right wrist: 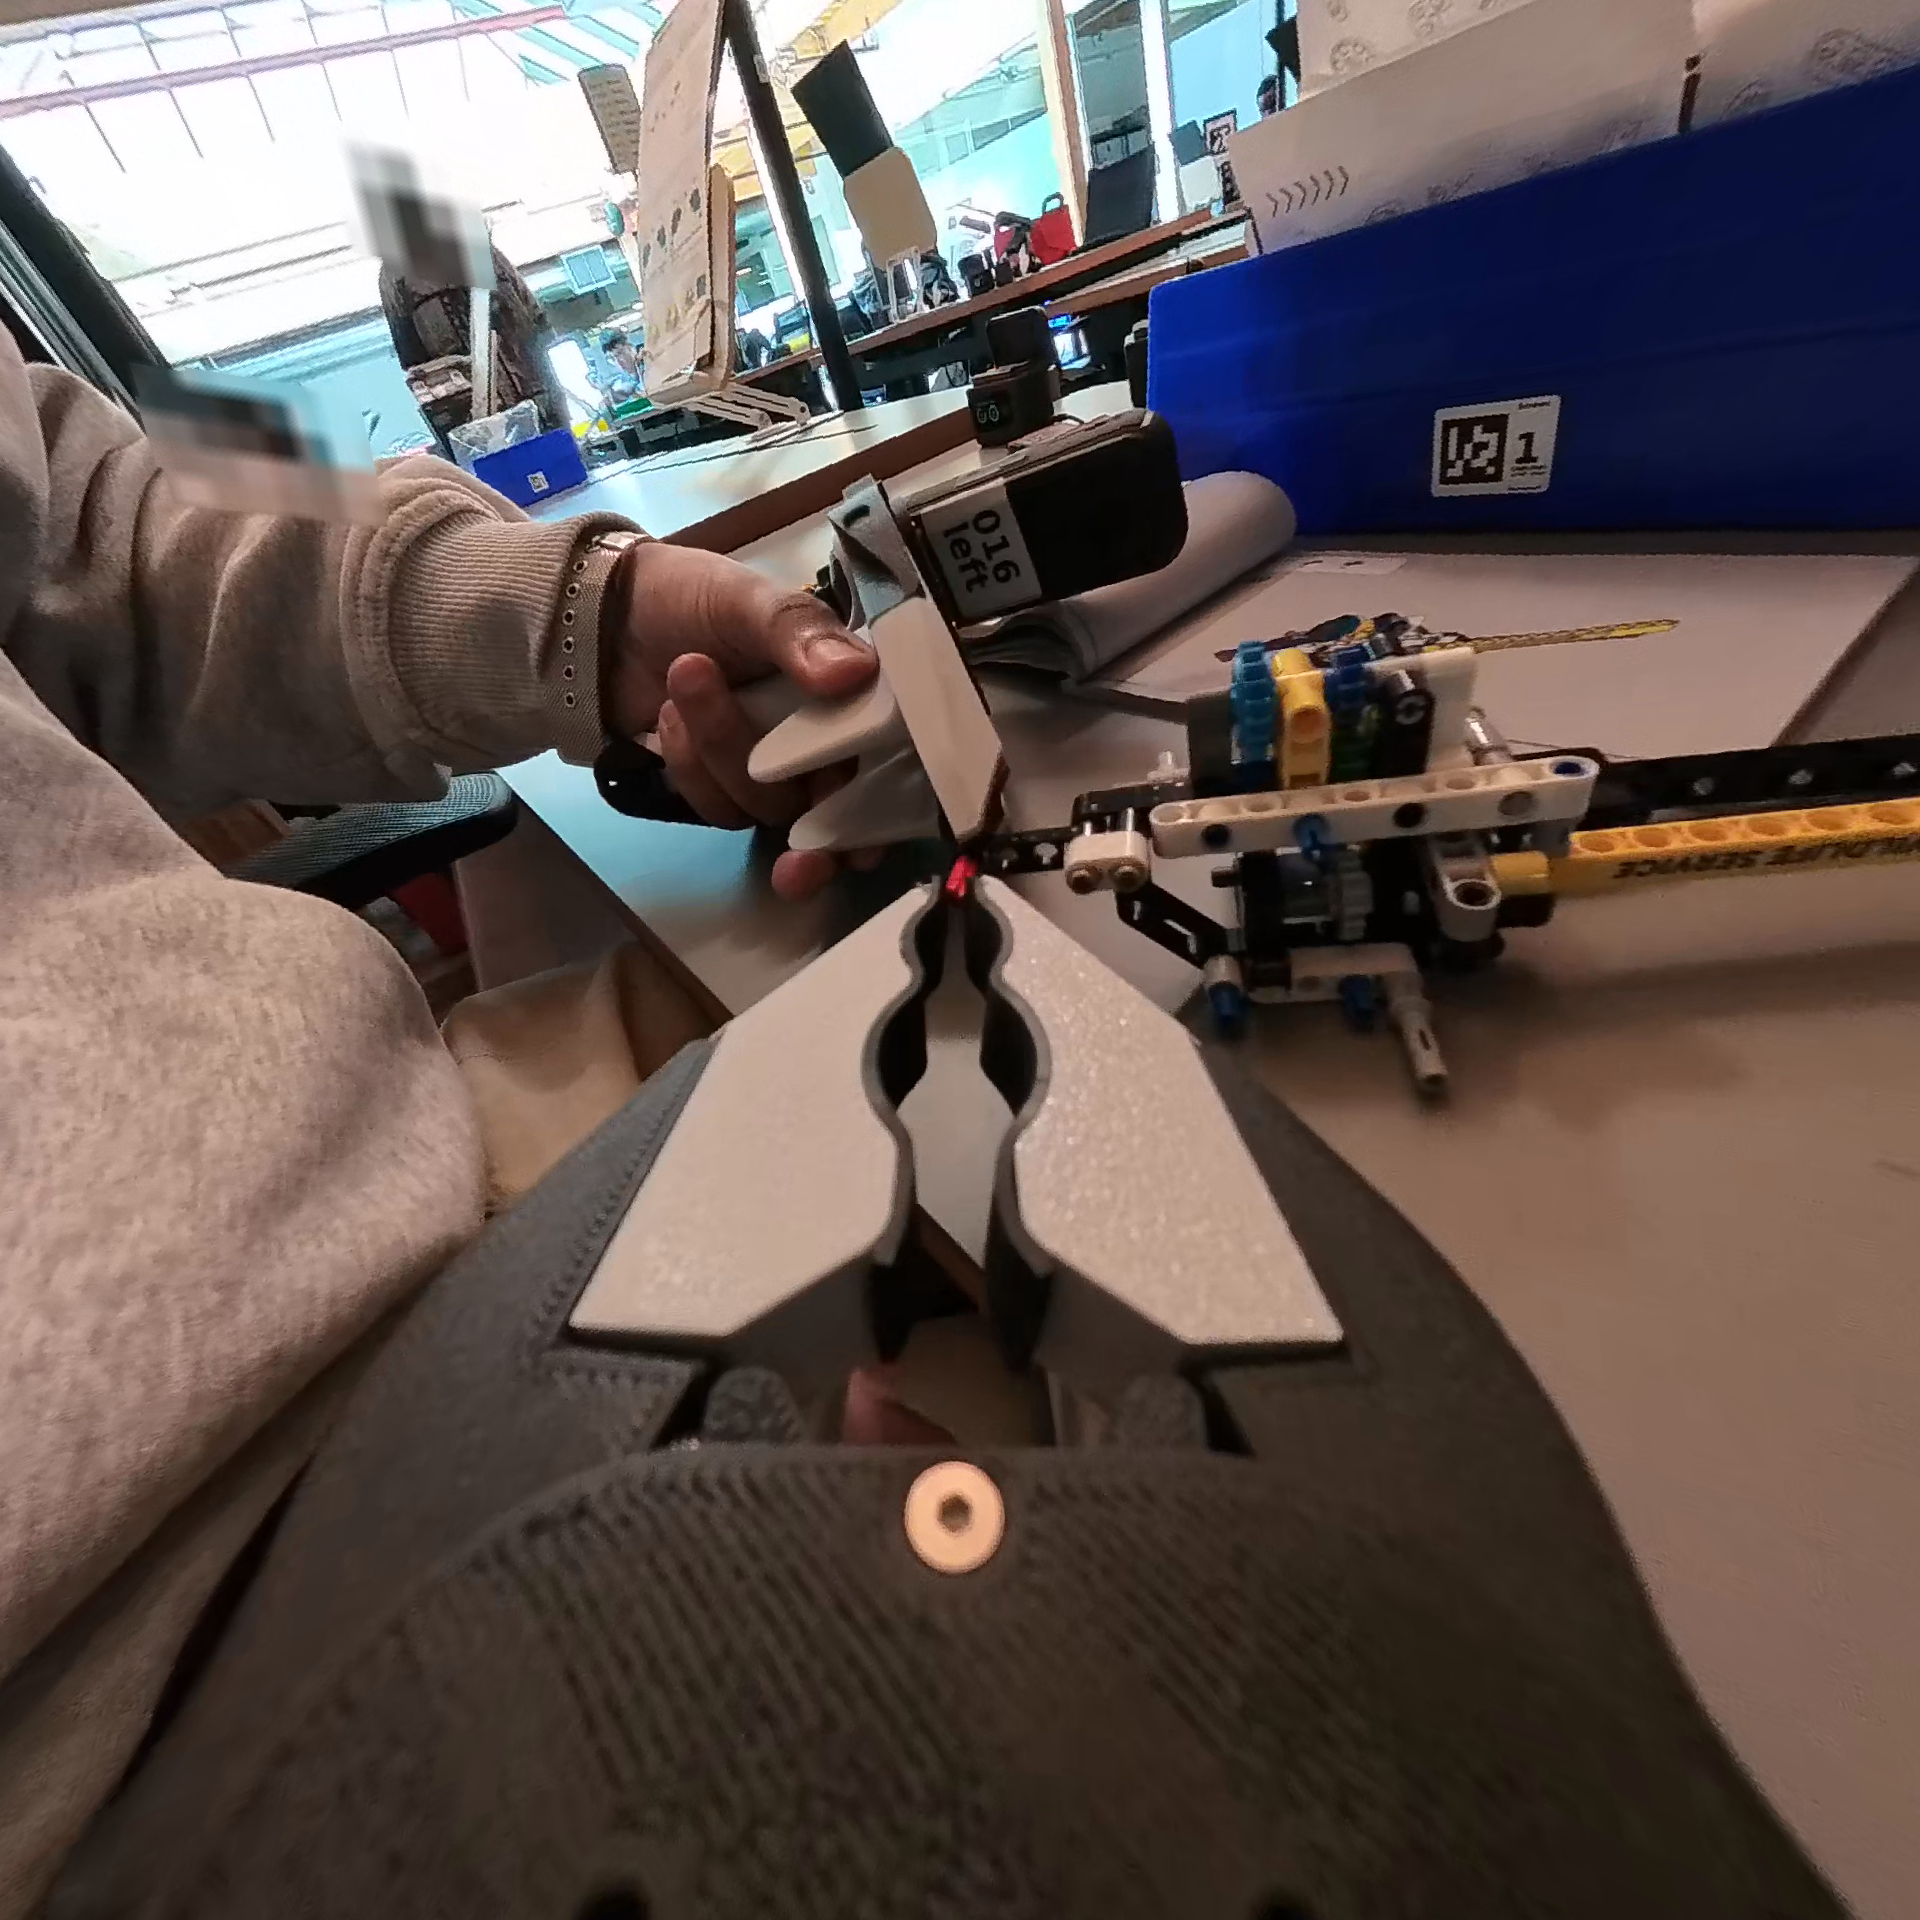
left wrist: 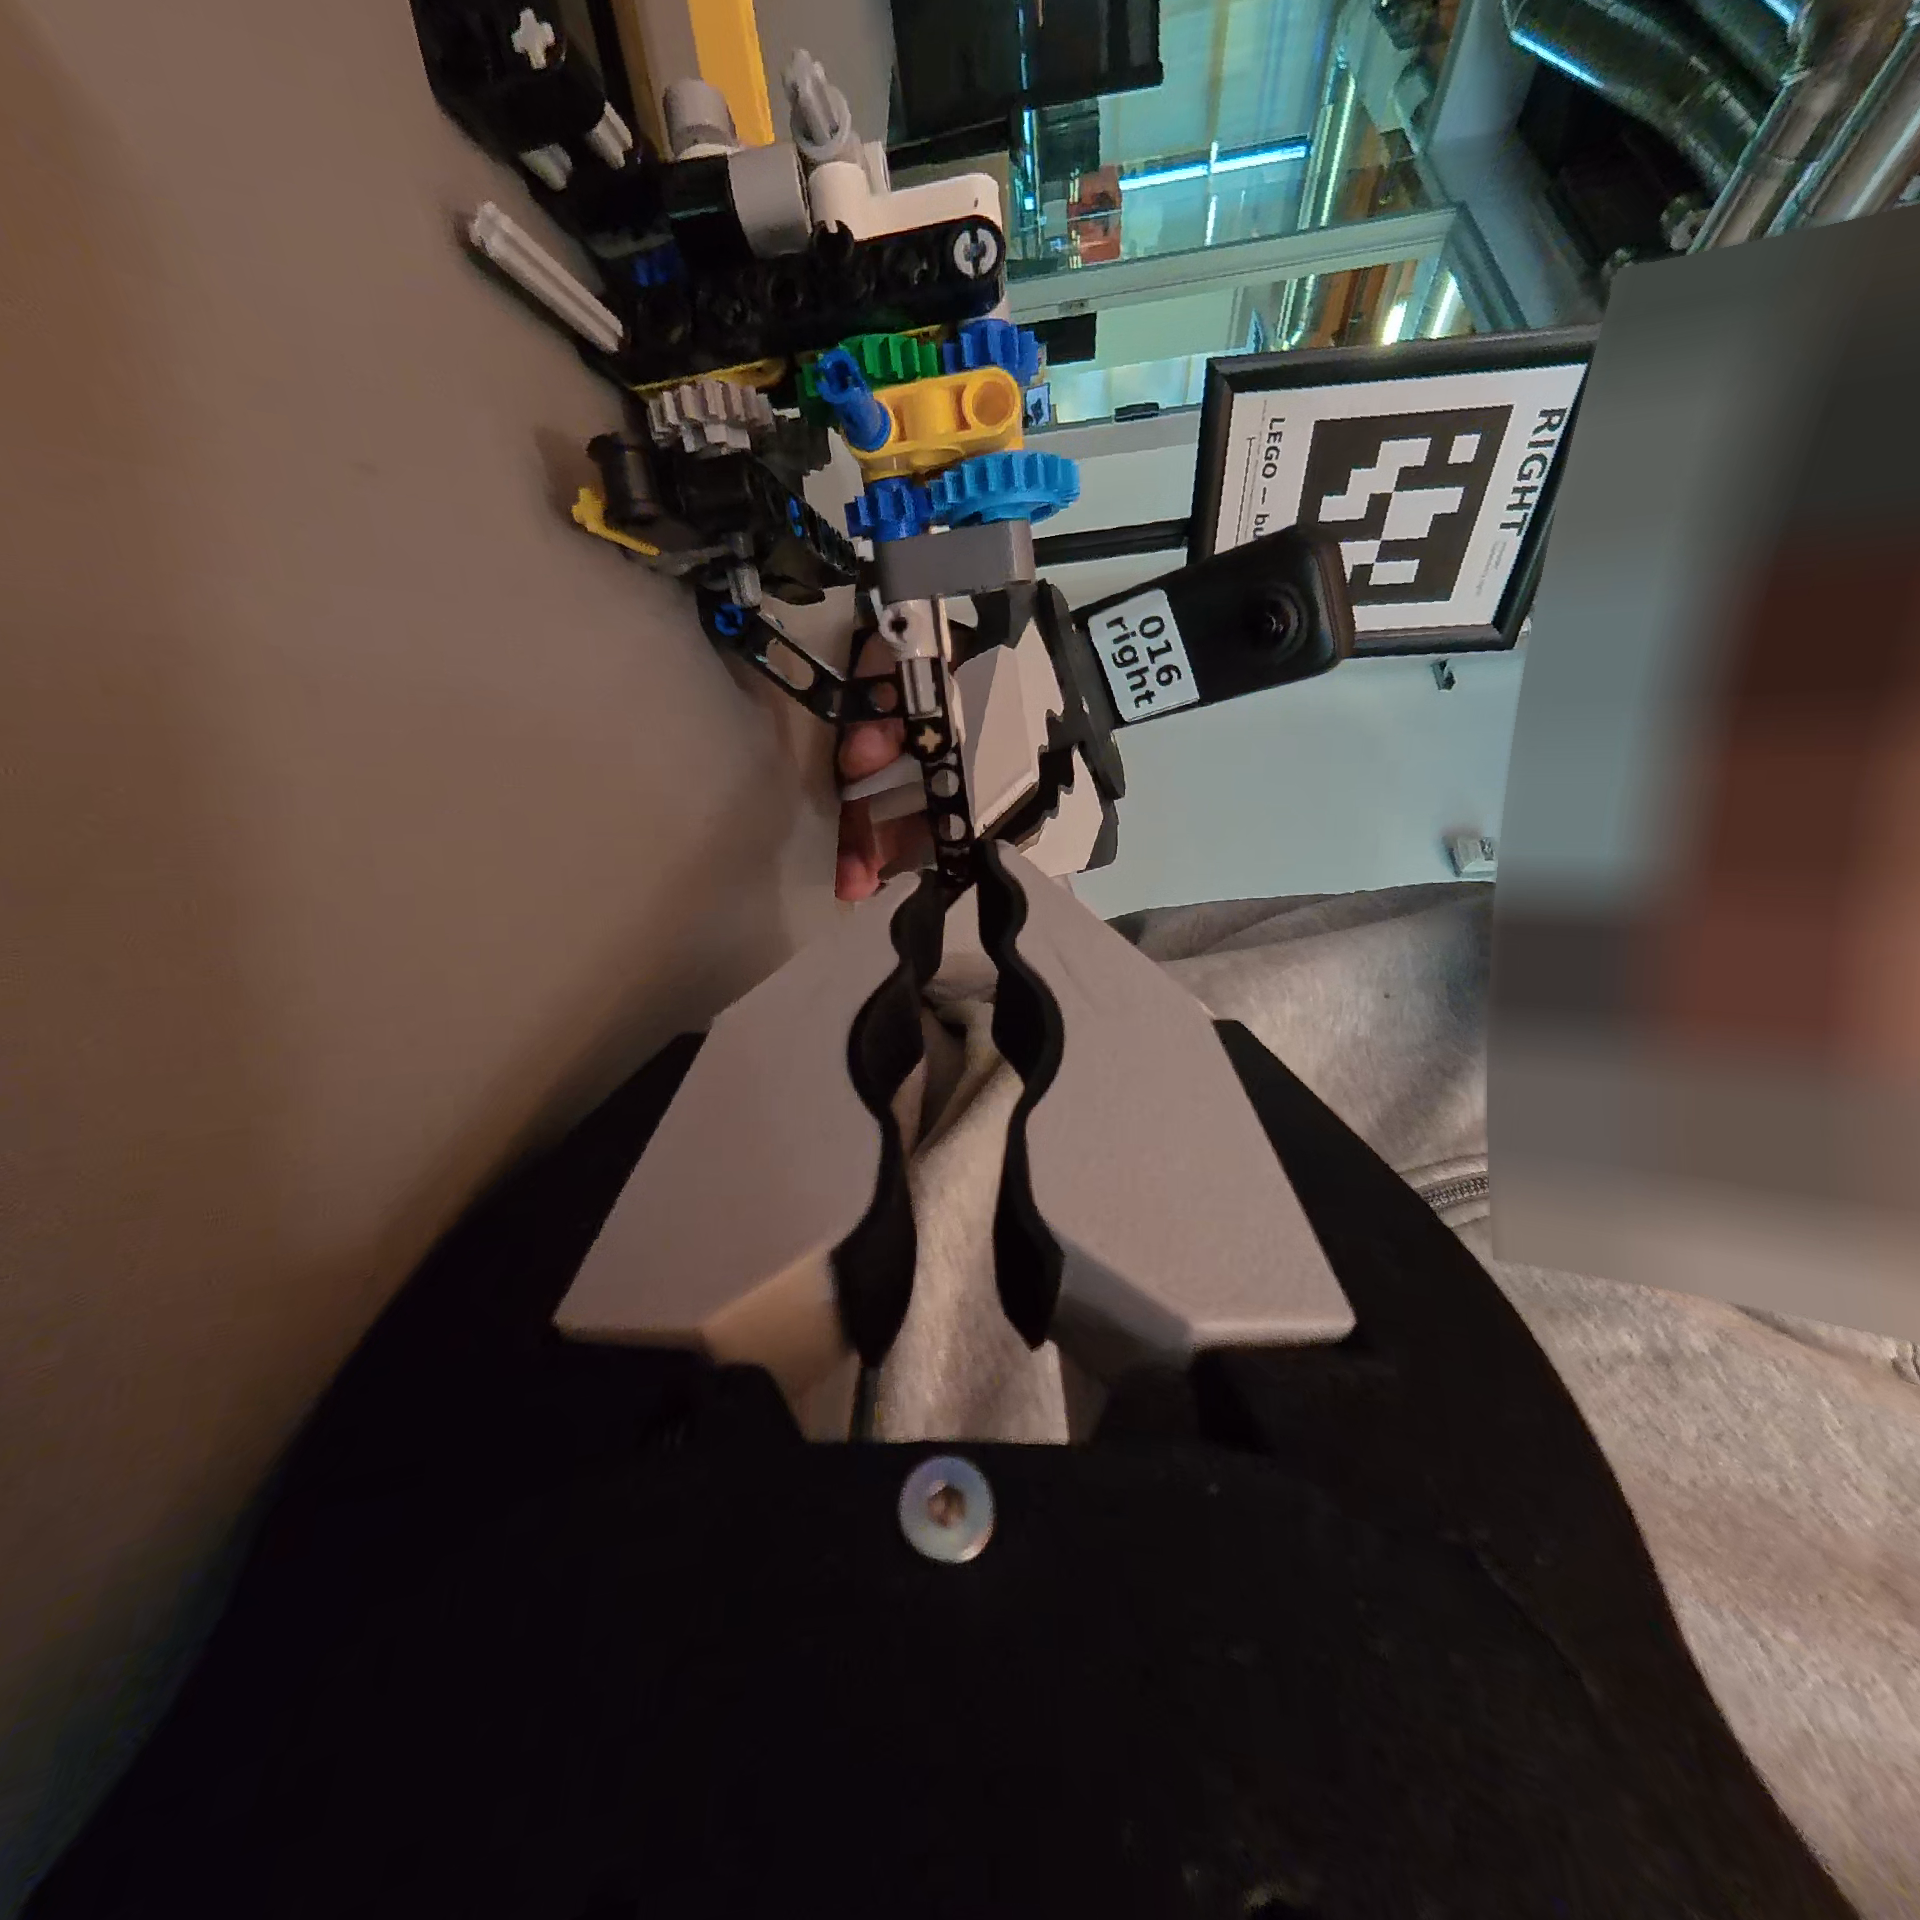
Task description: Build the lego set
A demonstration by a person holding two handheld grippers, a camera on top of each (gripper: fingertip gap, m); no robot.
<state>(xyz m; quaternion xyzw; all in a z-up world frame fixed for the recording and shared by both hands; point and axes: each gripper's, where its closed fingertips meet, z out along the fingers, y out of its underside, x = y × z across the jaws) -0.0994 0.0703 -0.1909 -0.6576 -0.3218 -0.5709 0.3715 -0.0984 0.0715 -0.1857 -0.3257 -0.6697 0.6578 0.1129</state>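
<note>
Lego build, a black, white and yellow Technic-style model (right wrist: 1382, 821) with blue, green and grey gears (left wrist: 997, 488), sits on the pale grey surface (right wrist: 1558, 1195), and you're well into it by the look of things: gear stack seated, white beam (right wrist: 1371, 805) across the side, long yellow beam (right wrist: 1714, 842) sticking out the far end. What's left I can't really judge, since no loose parts or open instructions show clearly.

Your left gripper (left wrist: 966, 868) has its jaws clenched on the end of the thin black holed liftarm (left wrist: 940, 769) poking out of the model, so you're steadying it. Your right gripper (right wrist: 958, 902) has its jaws pinched on a tiny red piece (right wrist: 958, 883) right at that liftarm's tip; my guess is it's going in there next.

Writing-wise: both gripper cameras carry white stickers, a framed marker sign (left wrist: 1382, 499) stands behind, the blue bin (right wrist: 1558, 343) has a square-code label, and the yellow beam has printed lettering.
</note>
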